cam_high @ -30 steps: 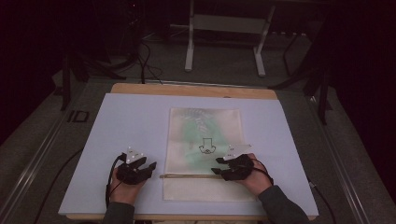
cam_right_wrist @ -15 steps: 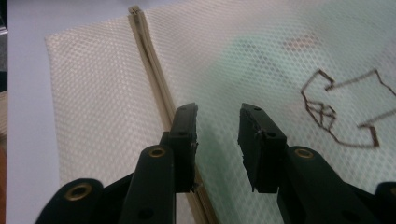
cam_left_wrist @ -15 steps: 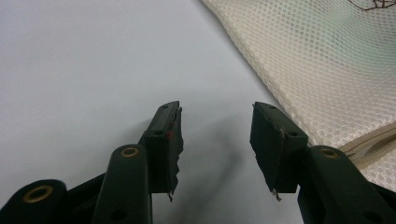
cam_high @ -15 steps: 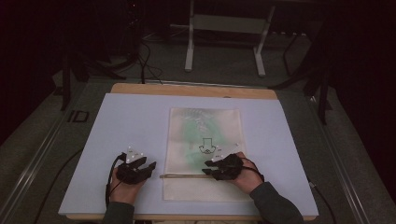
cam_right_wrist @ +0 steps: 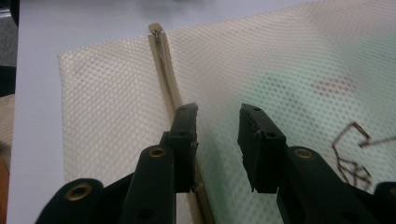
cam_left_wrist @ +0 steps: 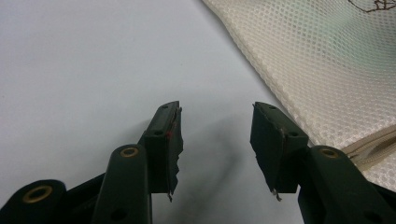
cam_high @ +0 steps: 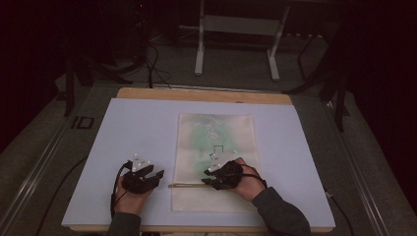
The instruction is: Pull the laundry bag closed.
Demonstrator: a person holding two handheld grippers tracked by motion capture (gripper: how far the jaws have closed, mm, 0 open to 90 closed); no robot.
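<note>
The mesh laundry bag (cam_high: 216, 162) lies flat mid-bench. The right hand-held gripper (cam_right_wrist: 217, 128) has just been narrowing its jaws; they stand half-parted over the zipper (cam_right_wrist: 169, 88), gripping nothing. The step looks like finding the zipper pull (cam_right_wrist: 154, 29); next calls for reaching it. The left hand-held gripper (cam_left_wrist: 215, 135) waits parted beside the bag on the pale bench (cam_high: 123, 123), in a dark room.

A cream mesh laundry bag (cam_high: 216, 162) lies flat on the tabletop, right of centre, nearer the front edge. Something green shows through it. Its zipper (cam_right_wrist: 164, 70) runs across the bag's near end.
</note>
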